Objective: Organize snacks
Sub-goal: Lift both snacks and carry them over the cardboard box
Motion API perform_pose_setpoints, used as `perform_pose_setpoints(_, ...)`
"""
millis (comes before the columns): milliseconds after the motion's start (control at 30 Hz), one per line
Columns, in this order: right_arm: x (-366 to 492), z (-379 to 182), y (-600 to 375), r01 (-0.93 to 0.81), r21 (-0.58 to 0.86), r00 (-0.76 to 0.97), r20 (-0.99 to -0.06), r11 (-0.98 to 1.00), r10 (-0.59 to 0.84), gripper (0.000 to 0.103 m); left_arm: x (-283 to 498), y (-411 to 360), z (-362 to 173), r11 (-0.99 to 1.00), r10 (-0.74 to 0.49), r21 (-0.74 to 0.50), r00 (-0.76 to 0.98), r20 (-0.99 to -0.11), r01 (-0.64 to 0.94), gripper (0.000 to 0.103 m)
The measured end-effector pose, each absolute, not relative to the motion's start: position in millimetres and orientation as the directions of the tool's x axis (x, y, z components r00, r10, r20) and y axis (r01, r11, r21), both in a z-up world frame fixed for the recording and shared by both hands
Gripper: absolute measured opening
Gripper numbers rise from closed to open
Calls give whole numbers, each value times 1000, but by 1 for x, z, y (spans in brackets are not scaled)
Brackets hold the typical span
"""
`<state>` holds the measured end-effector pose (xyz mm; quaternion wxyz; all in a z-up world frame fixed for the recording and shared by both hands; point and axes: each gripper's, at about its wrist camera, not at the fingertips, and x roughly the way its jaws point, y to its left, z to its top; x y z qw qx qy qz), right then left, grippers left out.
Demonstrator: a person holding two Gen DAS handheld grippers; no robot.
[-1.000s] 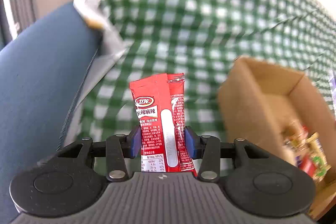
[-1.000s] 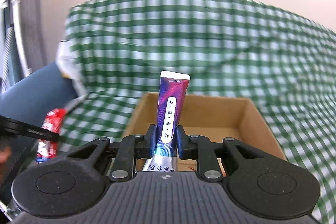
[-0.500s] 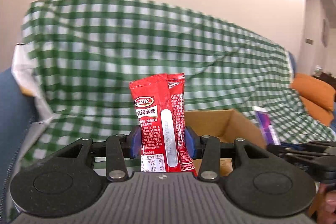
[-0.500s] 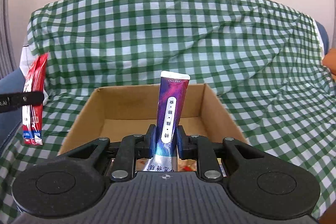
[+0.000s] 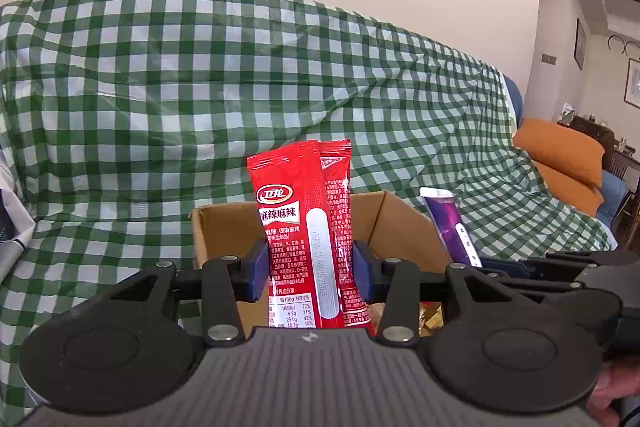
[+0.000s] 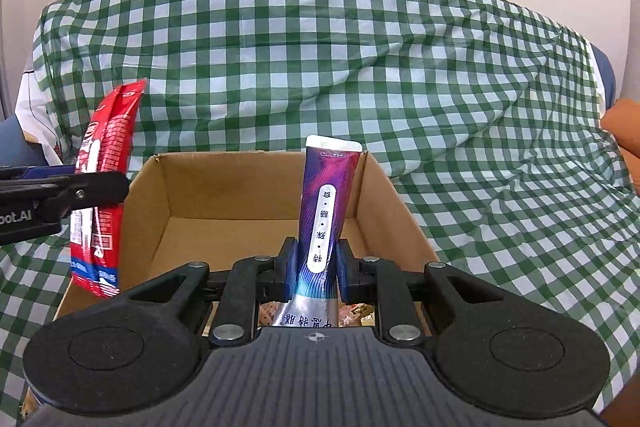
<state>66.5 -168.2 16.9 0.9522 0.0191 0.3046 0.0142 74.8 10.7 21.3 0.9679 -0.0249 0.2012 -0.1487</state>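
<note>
Packets: two red (image 5: pixel 306 227), one purple (image 6: pixel 326 219); one box (image 6: pixel 224 187).

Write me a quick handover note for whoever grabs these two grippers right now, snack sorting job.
Left hand-held gripper: shut on the red snack packets, held upright at the left edge of the cardboard box.
Right hand-held gripper: shut on the purple snack packet, upright over the box's near end.
The box sits open on the green checked cloth; a few wrapped snacks already lie in its near end, its far end looks bare.
Done: some snacks boxed, both grippers loaded.
Left: probably lower and release both loads into the box. Whether more snacks wait elsewhere cannot be seen.
</note>
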Motion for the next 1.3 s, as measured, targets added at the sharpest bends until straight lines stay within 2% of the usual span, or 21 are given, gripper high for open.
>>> perform_pose_setpoints(633,71,18,-171,13,-15,832,-555,1000,-19,21,78,-1,23,933,-359,-128,861,-359,336,48)
perform_pose_setpoints(867,66,24,-172,51,-15,864,-501,999,-52,21,78,-5,22,928,-373,-114,857,-356,356,48)
perform_pose_setpoints(1300,64,26,-174,90,-18,875,-476,996,-87,21,81,-9,22,924,-381,-119,854,-355,363,48)
